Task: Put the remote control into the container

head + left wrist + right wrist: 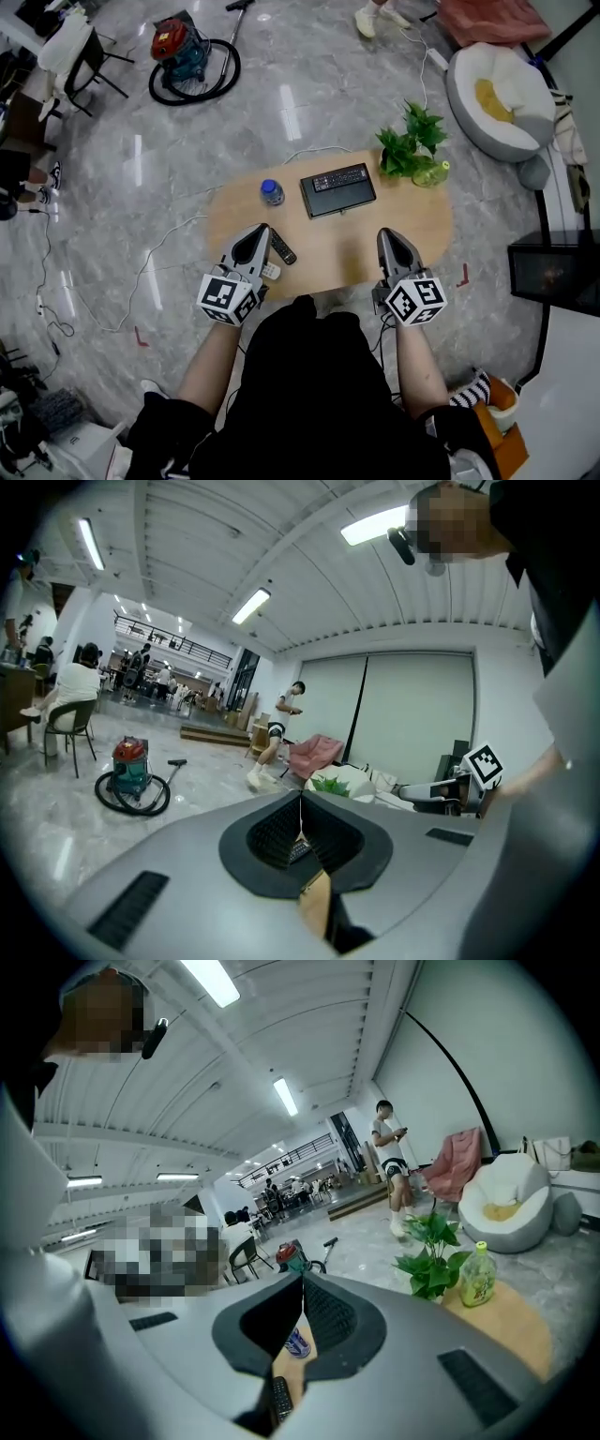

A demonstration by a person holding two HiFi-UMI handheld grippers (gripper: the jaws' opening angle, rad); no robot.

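Observation:
A dark remote control [282,248] lies on the oval wooden table [412,225], just right of my left gripper [260,229]; it also shows low in the right gripper view [279,1398]. The black rectangular container [337,190] sits at the table's middle, farther away, with a long buttoned object along its far side. My left gripper [301,819] is shut with nothing between its jaws. My right gripper [387,233] hovers over the table's near right part, also shut [303,1290] and empty.
A blue-capped bottle [272,192] stands left of the container. A potted plant [412,141] and a green bottle [431,173] are at the far right end. A red vacuum cleaner [183,52] and a white beanbag [502,98] are on the floor beyond.

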